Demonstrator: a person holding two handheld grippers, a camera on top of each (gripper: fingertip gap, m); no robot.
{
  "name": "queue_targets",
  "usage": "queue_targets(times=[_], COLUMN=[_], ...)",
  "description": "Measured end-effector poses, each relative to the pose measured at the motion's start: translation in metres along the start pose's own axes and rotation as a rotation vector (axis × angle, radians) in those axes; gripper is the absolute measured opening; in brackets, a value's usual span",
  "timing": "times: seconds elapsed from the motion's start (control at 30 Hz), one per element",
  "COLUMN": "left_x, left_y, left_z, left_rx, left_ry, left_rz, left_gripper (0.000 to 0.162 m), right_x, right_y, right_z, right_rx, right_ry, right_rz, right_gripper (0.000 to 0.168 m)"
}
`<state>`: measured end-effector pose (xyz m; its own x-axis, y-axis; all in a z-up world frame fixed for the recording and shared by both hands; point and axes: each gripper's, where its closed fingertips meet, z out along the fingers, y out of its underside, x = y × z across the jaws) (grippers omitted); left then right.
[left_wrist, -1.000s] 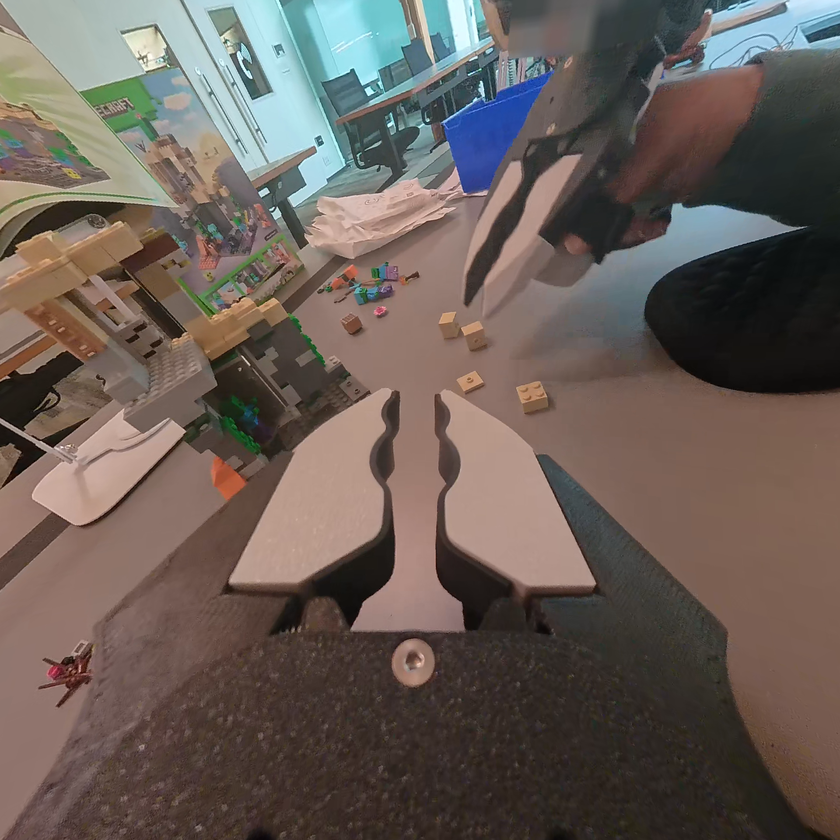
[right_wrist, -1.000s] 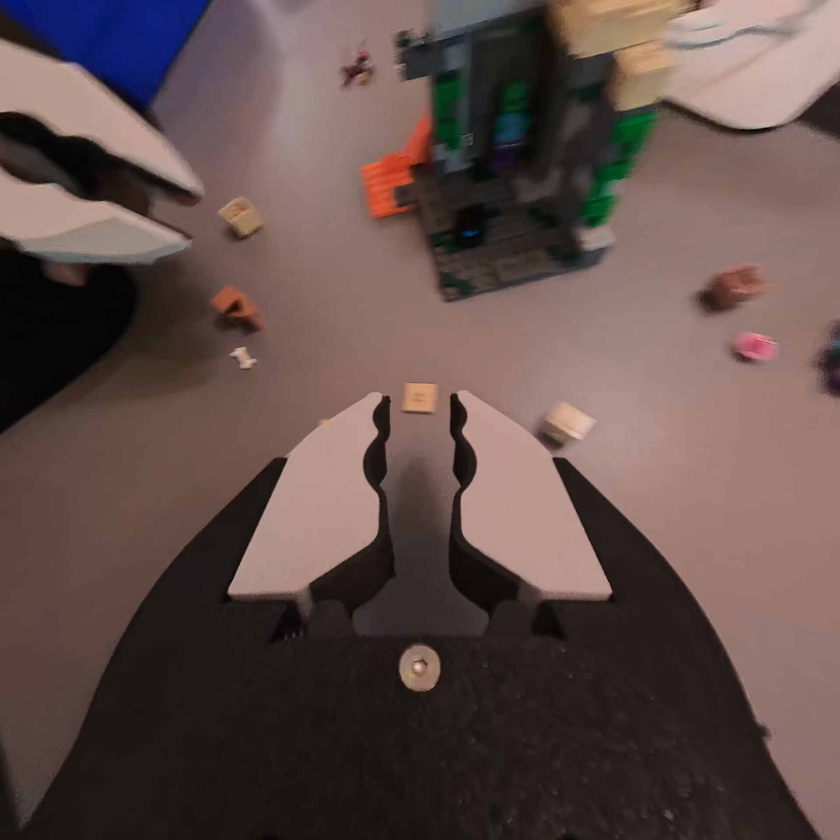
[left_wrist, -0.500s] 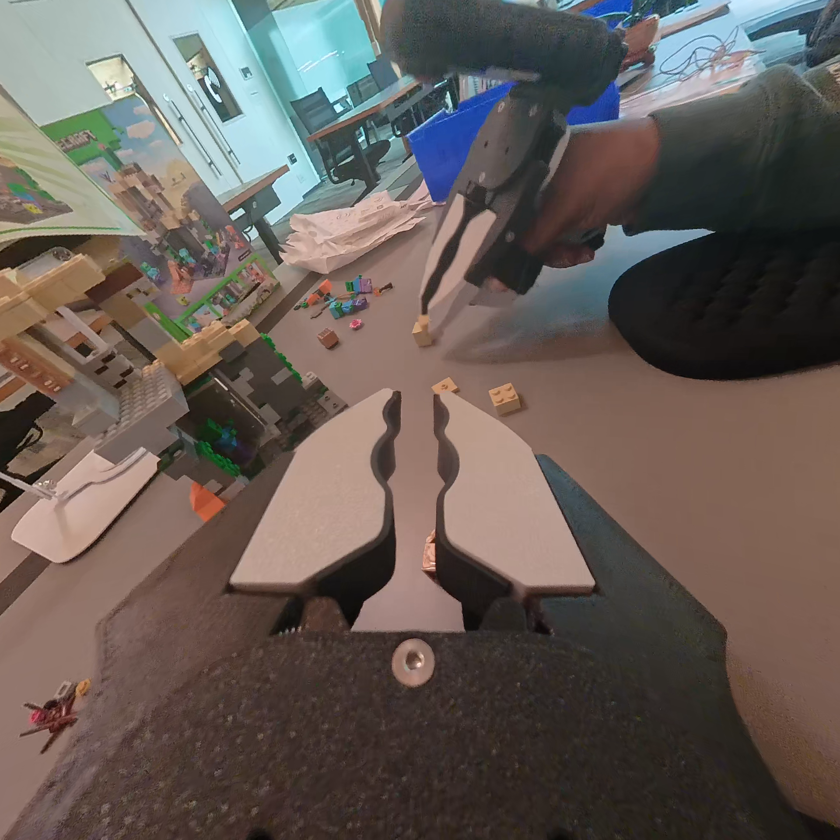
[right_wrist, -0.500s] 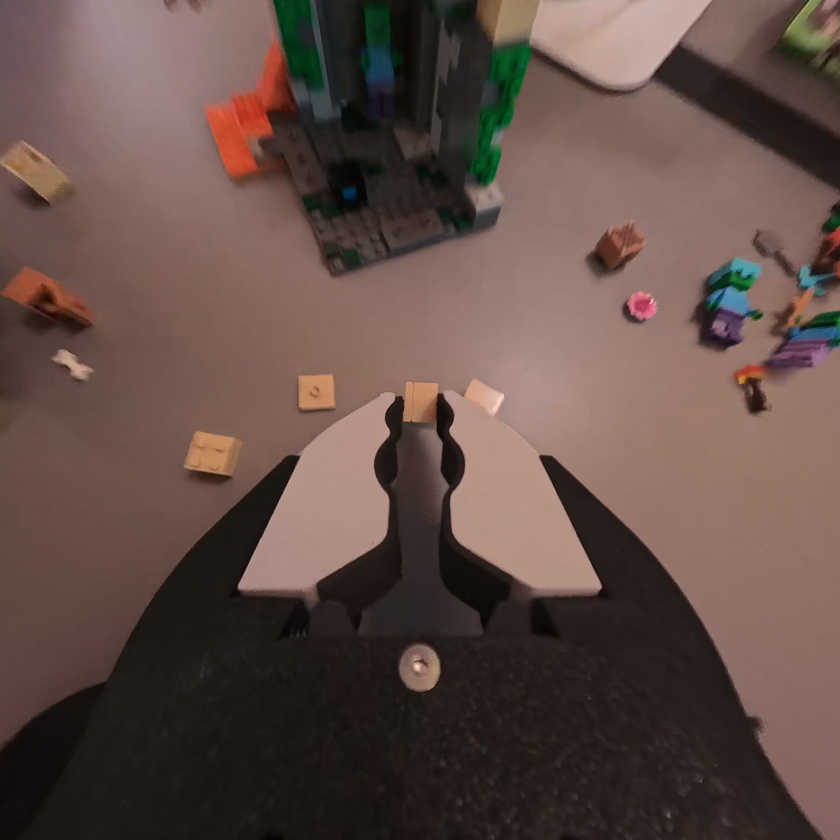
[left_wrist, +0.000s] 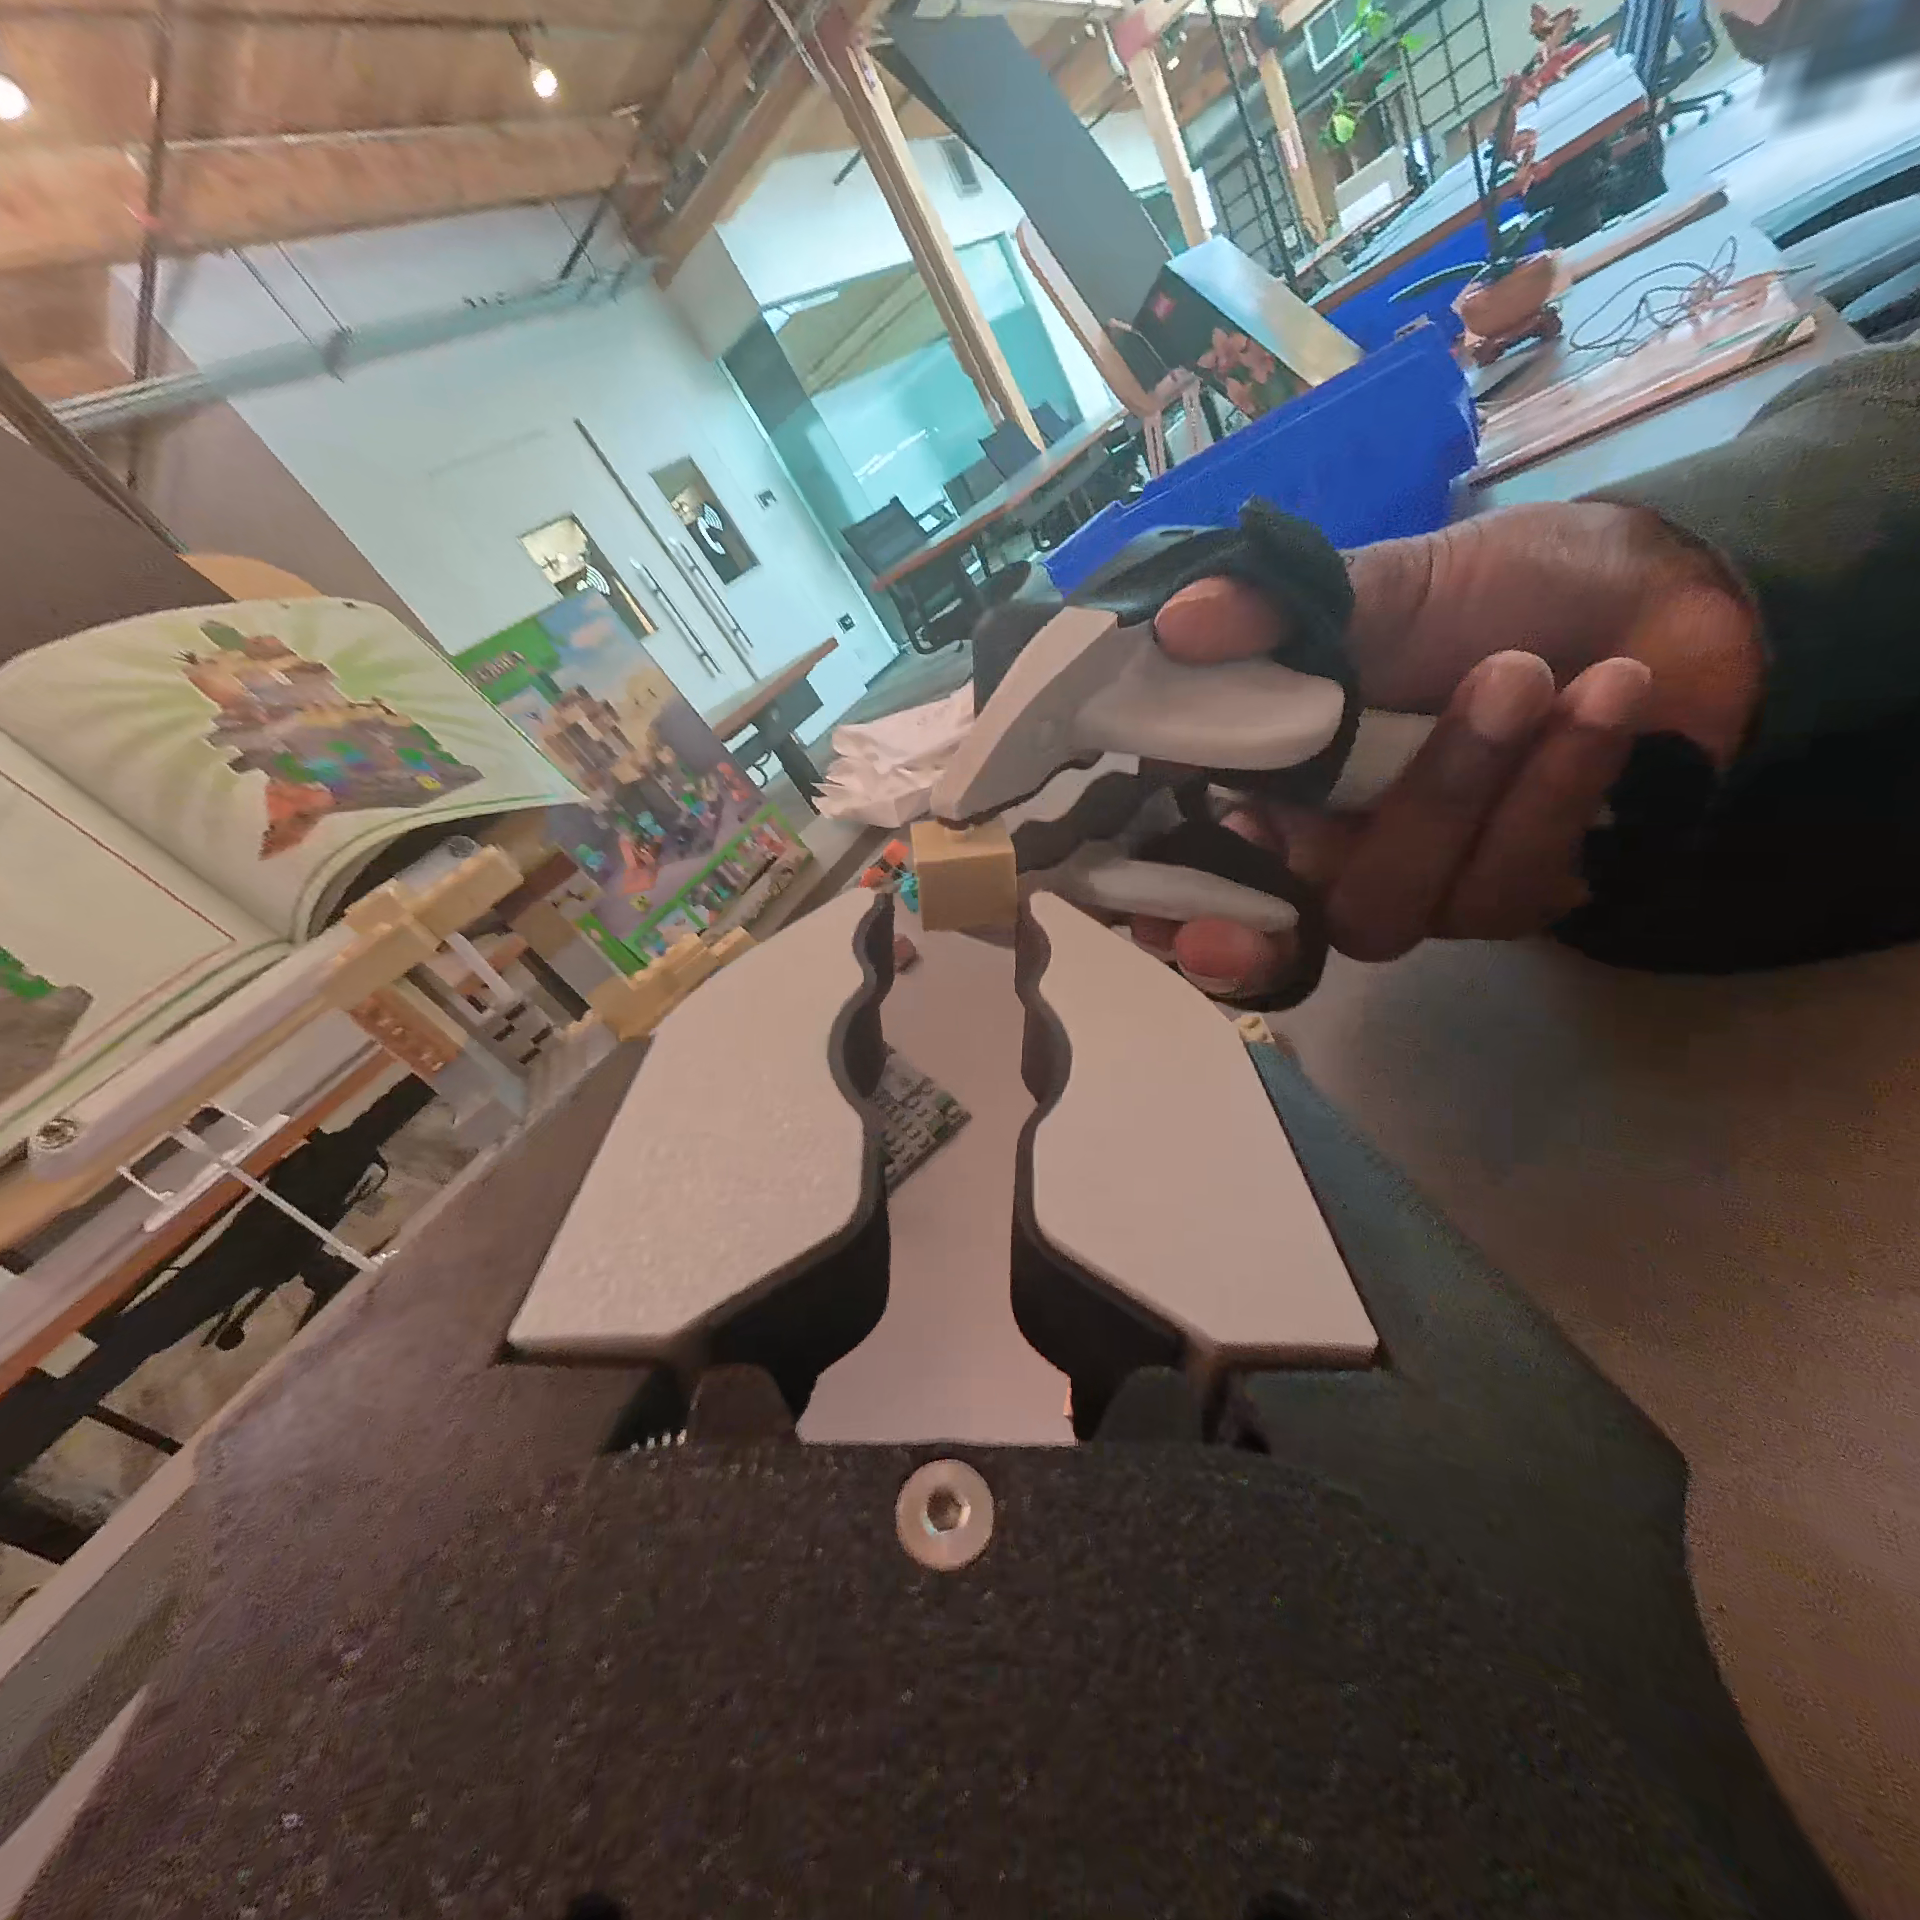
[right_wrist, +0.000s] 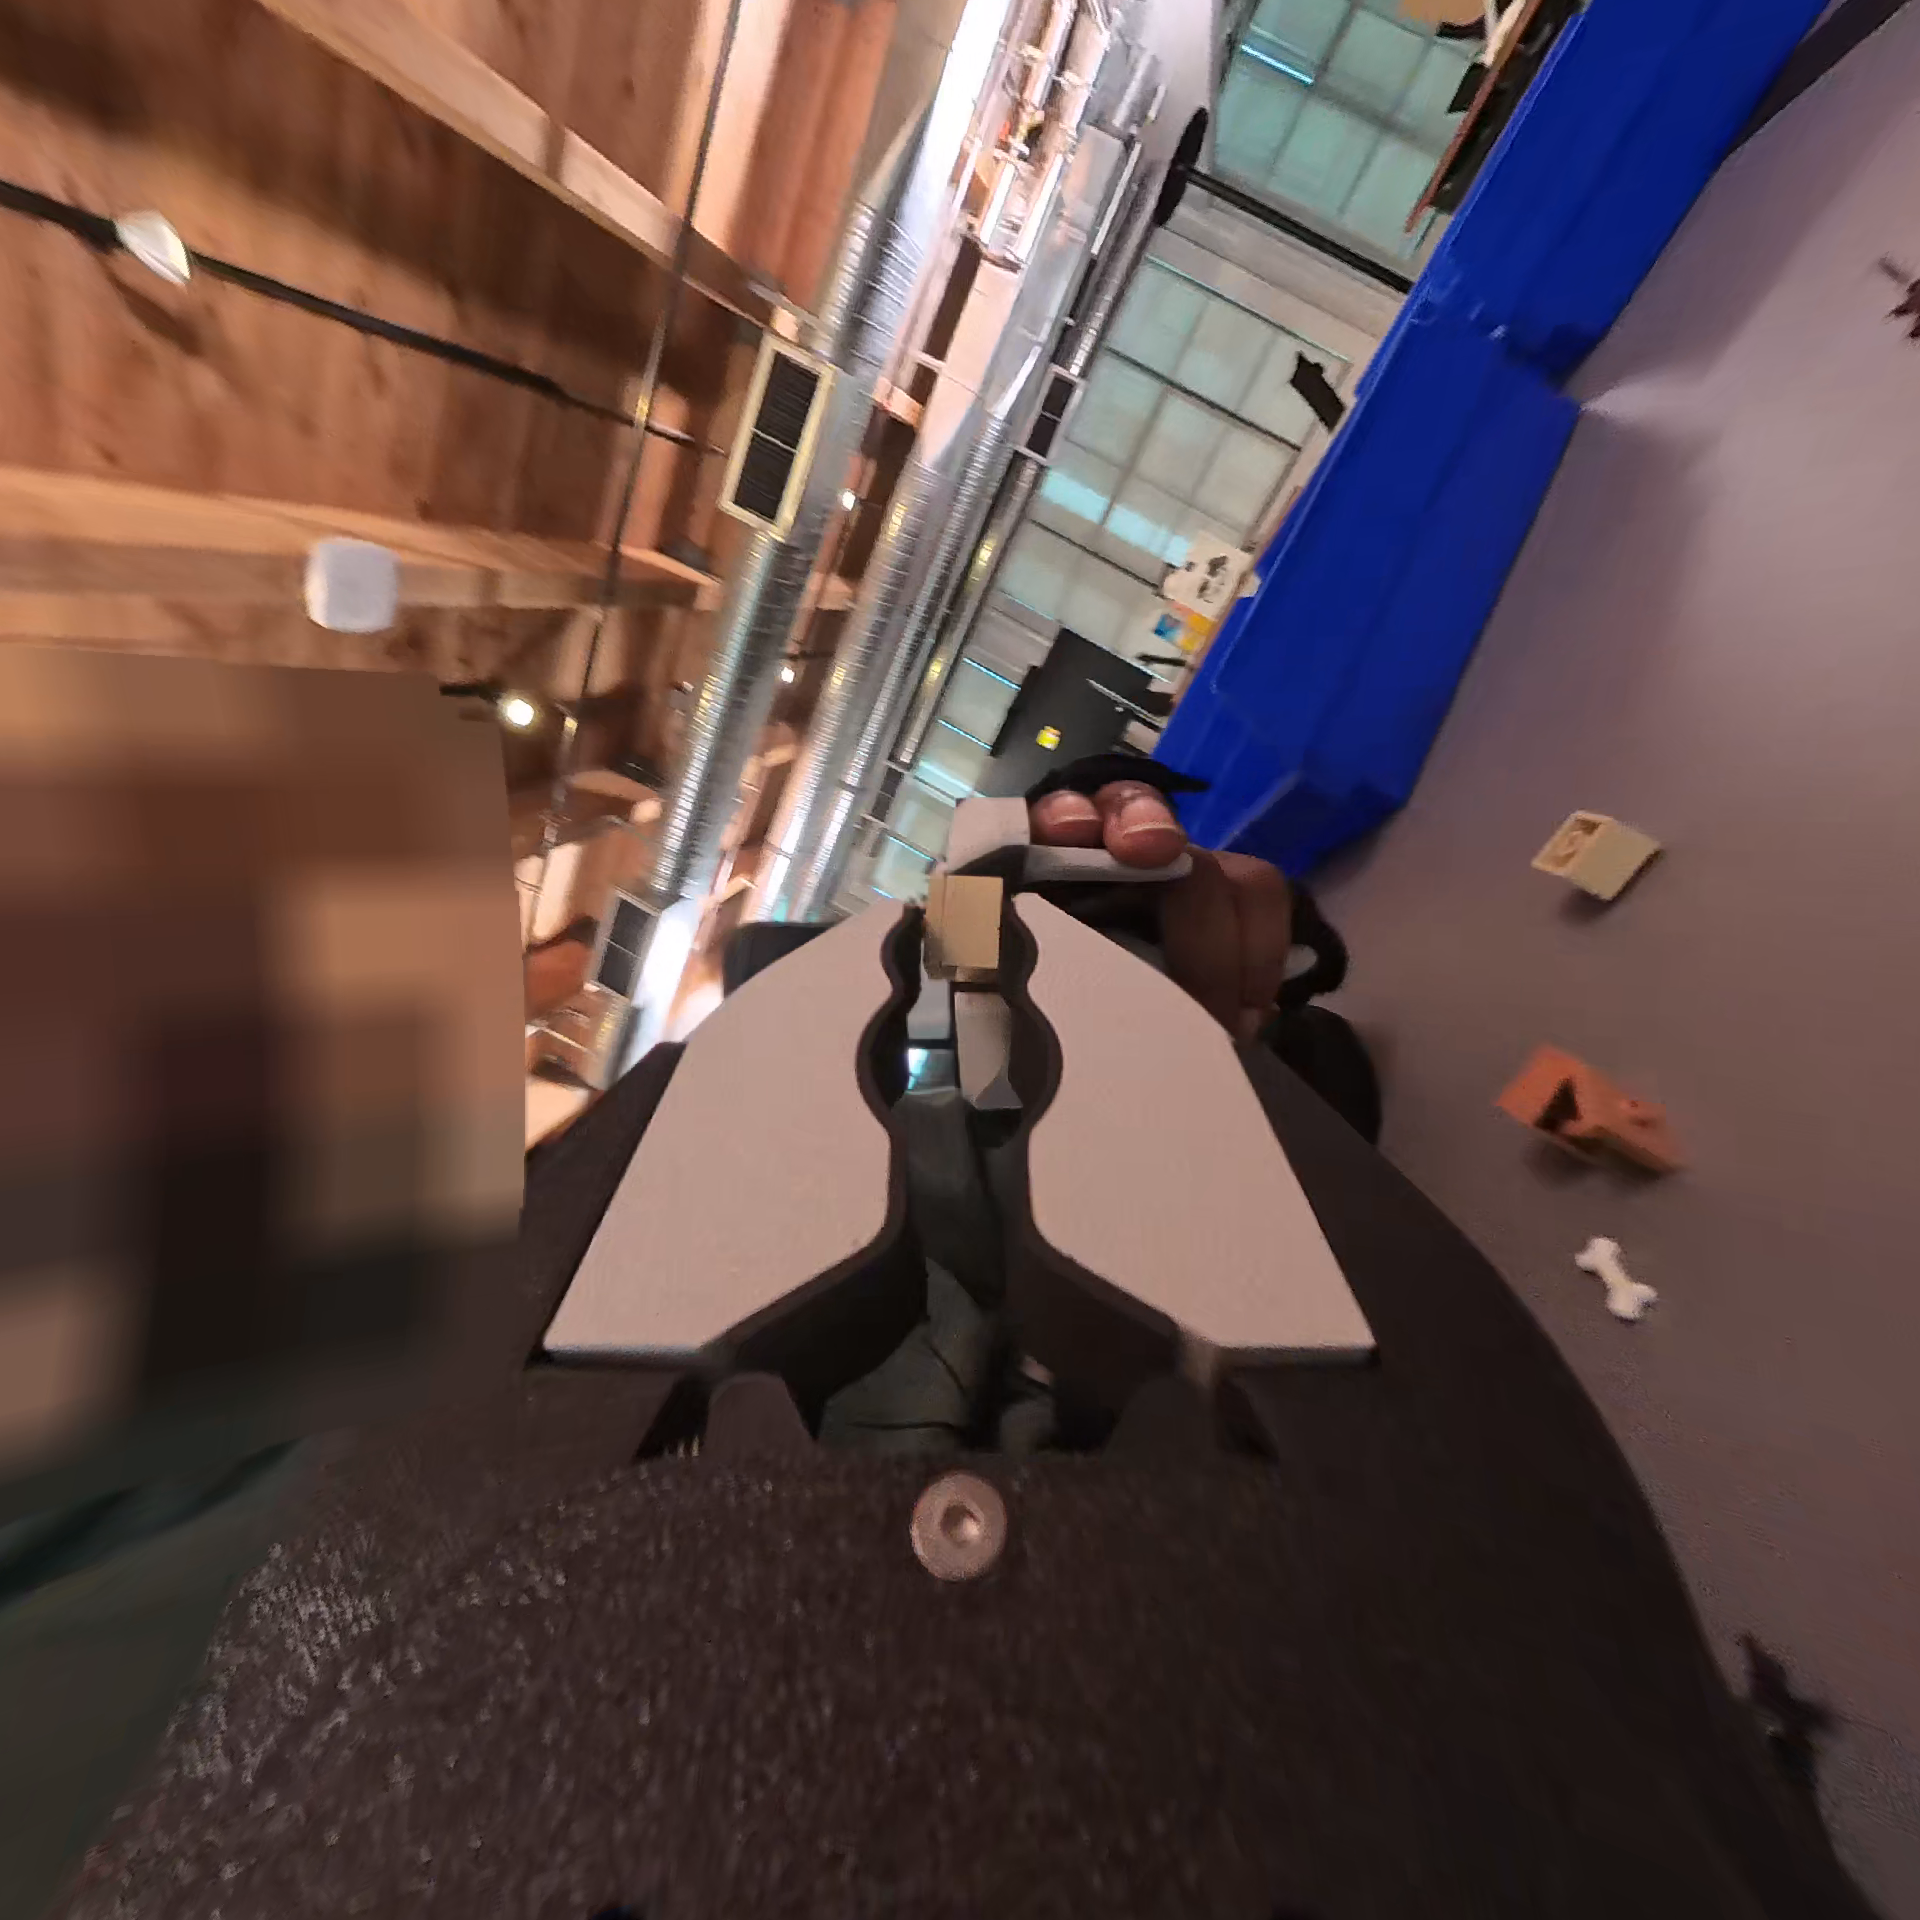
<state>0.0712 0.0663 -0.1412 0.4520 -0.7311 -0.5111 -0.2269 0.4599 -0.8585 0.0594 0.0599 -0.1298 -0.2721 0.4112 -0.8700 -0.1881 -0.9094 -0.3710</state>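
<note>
My right gripper (right_wrist: 964, 920) is shut on a small tan brick (right_wrist: 964, 925) and holds it in the air, turned on its side. In the left wrist view the right gripper (left_wrist: 982, 852), held by a hand (left_wrist: 1507, 748), brings the tan brick (left_wrist: 964, 873) right up to the tips of my left gripper (left_wrist: 954, 909). The left gripper is open and empty, its jaws a little wider than the brick. Whether the brick sits between the left tips or just beyond them I cannot tell. One left finger (right_wrist: 982, 1049) shows through the right gripper's gap.
A brick-built model (left_wrist: 436, 914), an open instruction book (left_wrist: 260, 727) and a picture box (left_wrist: 644, 790) stand at the left. A blue bin (right_wrist: 1403, 623) is behind. A loose tan brick (right_wrist: 1595, 868), a brown piece (right_wrist: 1579, 1117) and a white bone piece (right_wrist: 1616, 1278) lie on the grey table. Both grippers' tips are close together, under 4 cm apart. From either gripper's tips it is about 11 centimeters to the brown piece (right_wrist: 1579, 1117).
The right gripper closed on a tan brick on the table, lifted it and swung it to the left gripper's tips. The left gripper tilted upward and its jaws opened slightly wider.
</note>
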Motion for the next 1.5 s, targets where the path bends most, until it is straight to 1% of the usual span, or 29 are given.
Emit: queue_targets(times=[0.1, 0.23, 0.3, 0.4, 0.47, 0.57, 0.63, 0.67, 0.73, 0.83, 0.9, 0.97, 1.1, 1.2, 1.27, 1.4, 1.5], left_x=[0.003, 0.004, 0.006, 0.007, 0.008, 0.012, 0.015, 0.015, 0.016, 0.018, 0.019, 0.021, 0.023, 0.023, 0.022, 0.019, 0.019], left_y=[-0.001, 0.006, 0.014, 0.03, 0.04, 0.051, 0.054, 0.056, 0.06, 0.065, 0.065, 0.061, 0.043, 0.028, 0.021, 0.014, 0.015], left_z=[-0.001, 0.001, 0.003, 0.006, 0.007, 0.008, 0.008, 0.008, 0.008, 0.008, 0.007, 0.007, 0.006, 0.003, 0.002, 0.001, 0.001], left_rx=[0.003, -0.046, -0.097, -0.198, -0.261, -0.326, -0.356, -0.372, -0.399, -0.432, -0.437, -0.415, -0.3, -0.201, -0.16, -0.125, -0.126], left_ry=[0.007, 0.053, 0.065, 0.069, 0.077, 0.085, 0.089, 0.088, 0.083, 0.081, 0.078, 0.085, 0.139, 0.184, 0.202, 0.21, 0.18], left_rz=[0.02, -0.054, -0.074, -0.089, -0.11, -0.089, -0.066, -0.049, -0.016, 0.045, 0.091, 0.093, -0.033, -0.149, -0.205, -0.261, -0.205], left_gripper=[0.017, 0.016, 0.016, 0.016, 0.016, 0.016, 0.016, 0.016, 0.016, 0.016, 0.016, 0.016, 0.016, 0.016, 0.016, 0.015, 0.015], right_x=[0.0, 0.009, 0.018, 0.031, 0.036, 0.047, 0.055, 0.058, 0.061, 0.066, 0.067, 0.062, 0.045, 0.031, 0.024, 0.018, 0.019], right_y=[0.001, -0.001, -0.004, -0.007, -0.006, 0.0, 0.001, 0.002, 0.001, 0.003, 0.005, 0.006, 0.009, 0.011, 0.011, 0.01, 0.01], right_z=[0.0, -0.004, -0.01, -0.022, -0.025, -0.024, -0.024, -0.024, -0.025, -0.027, -0.028, -0.028, -0.027, -0.025, -0.024, -0.023, -0.023], right_rx=[0.012, 0.0, -0.025, -0.094, -0.15, -0.217, -0.246, -0.259, -0.275, -0.317, -0.321, -0.315, -0.267, -0.236, -0.223, -0.202, -0.2], right_ry=[-0.031, 0.049, 0.162, 0.39, 0.503, 0.622, 0.699, 0.729, 0.778, 0.825, 0.816, 0.765, 0.527, 0.374, 0.303, 0.231, 0.243], right_rz=[0.055, 0.007, -0.08, -0.337, -0.478, -0.586, -0.663, -0.695, -0.745, -0.762, -0.737, -0.687, -0.452, -0.332, -0.279, -0.225, -0.232], right_gripper=[0.014, 0.015, 0.018, 0.02, 0.024, 0.028, 0.029, 0.028, 0.018, 0.017, 0.017, 0.016, 0.016, 0.016, 0.016, 0.016, 0.016])
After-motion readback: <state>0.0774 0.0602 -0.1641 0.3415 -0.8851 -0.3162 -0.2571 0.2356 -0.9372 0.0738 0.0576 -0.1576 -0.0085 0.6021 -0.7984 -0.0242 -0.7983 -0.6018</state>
